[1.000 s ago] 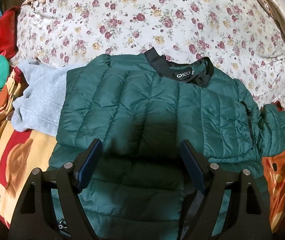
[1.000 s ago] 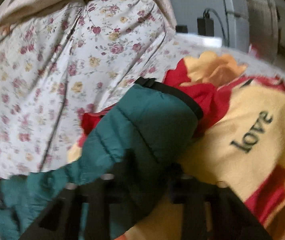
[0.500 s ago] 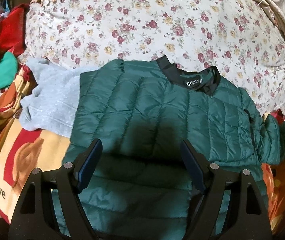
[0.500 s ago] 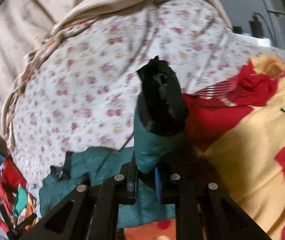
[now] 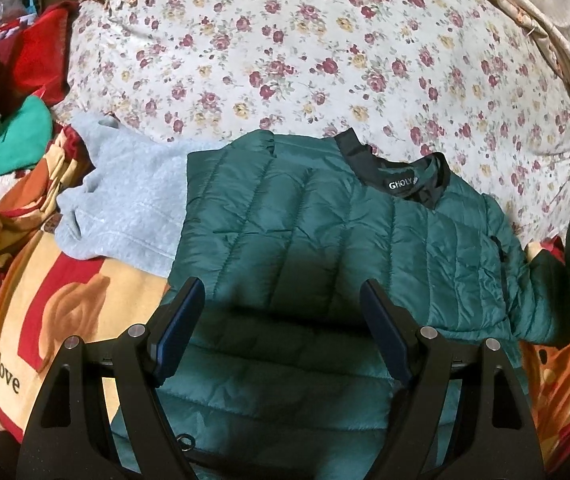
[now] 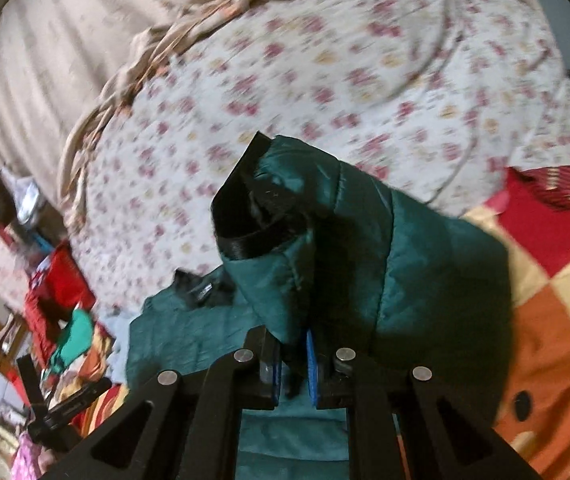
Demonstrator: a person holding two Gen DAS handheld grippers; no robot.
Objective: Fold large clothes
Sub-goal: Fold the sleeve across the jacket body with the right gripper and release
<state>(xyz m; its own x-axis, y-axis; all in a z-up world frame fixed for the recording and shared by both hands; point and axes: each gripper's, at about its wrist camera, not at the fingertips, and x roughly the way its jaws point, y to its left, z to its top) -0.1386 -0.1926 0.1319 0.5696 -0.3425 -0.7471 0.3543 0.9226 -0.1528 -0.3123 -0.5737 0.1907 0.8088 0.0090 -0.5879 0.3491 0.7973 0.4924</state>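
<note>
Floral bedding (image 6: 325,92) blurred behind right gripper (image 6: 293,364)-pinched green jacket sleeve (image 6: 365,248)

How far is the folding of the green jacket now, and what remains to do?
Done: the green jacket lies spread flat, its left side apparently folded in along a straight edge. In hand: the right tool is shut on the sleeve, lifted, black cuff up. The left tool hangs open above the jacket, holding nothing. Left: lay the sleeve across, fold the body; the grey garment waits.
</note>
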